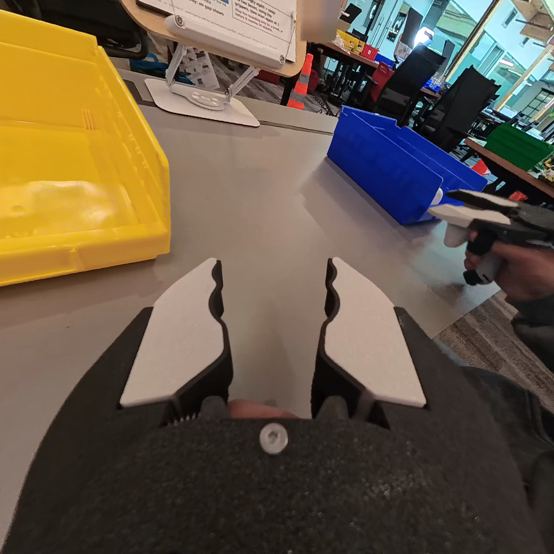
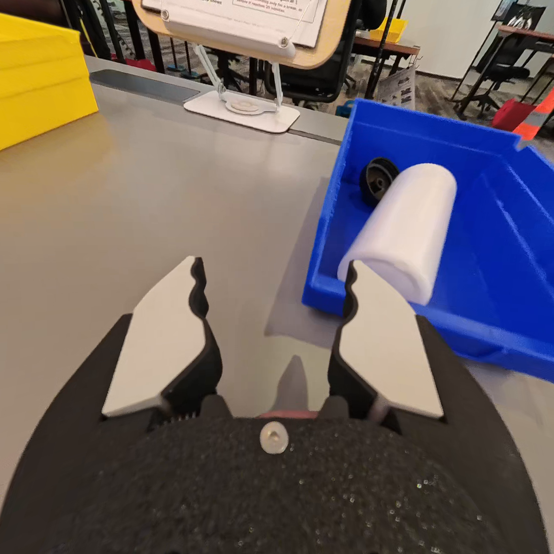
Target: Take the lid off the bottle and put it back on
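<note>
Empty, spread right tool (image 2: 274, 263) hovers beside blue bin (image 2: 389, 338) holding white bottle (image 2: 404, 227).

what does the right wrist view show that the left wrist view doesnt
Only the right wrist view: the white bottle lying on its side inside the blue bin, with its black lid at the far end, and the open right gripper up close.

Only the left wrist view: the open left gripper and the inside of the yellow bin.

Both: the grey table, both bins, and the white stand.
</note>
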`<state>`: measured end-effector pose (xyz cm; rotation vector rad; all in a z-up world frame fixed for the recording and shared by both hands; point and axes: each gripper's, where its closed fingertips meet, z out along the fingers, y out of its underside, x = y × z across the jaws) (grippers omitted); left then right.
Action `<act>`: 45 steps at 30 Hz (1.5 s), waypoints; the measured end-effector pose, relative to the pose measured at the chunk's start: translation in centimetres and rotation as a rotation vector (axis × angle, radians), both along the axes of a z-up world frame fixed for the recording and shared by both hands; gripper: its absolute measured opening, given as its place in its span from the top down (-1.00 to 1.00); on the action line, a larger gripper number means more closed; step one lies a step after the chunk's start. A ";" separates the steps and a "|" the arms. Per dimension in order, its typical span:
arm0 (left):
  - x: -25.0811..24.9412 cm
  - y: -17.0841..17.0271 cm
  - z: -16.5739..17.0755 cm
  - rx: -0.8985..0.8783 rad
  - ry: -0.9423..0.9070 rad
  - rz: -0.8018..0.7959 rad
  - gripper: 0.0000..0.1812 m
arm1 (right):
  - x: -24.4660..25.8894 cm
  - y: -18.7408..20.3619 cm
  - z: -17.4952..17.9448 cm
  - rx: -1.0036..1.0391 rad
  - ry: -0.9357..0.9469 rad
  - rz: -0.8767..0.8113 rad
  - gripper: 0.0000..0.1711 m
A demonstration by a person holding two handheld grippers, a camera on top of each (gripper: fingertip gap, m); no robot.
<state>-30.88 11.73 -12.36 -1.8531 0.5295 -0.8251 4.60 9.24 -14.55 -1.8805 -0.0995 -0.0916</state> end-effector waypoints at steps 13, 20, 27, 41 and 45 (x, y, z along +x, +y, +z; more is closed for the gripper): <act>11.0 -0.3 -2.5 0.106 0.234 -0.197 0.17 | -8.5 -0.4 2.2 -0.033 0.201 0.303 0.15; 24.5 -0.4 -1.1 0.116 0.183 -0.331 0.16 | 3.0 -6.7 5.9 0.187 0.033 -0.286 0.19; 30.2 1.3 -4.4 0.076 0.370 -0.288 0.87 | 9.5 -6.7 -2.0 -0.079 0.132 -0.482 0.27; 20.1 5.3 1.9 0.228 0.293 -0.009 0.95 | 2.3 -0.9 5.2 0.143 0.057 -0.412 0.95; 14.4 7.6 5.0 0.283 0.278 0.132 0.95 | -2.7 2.9 7.4 0.210 0.126 -0.278 0.95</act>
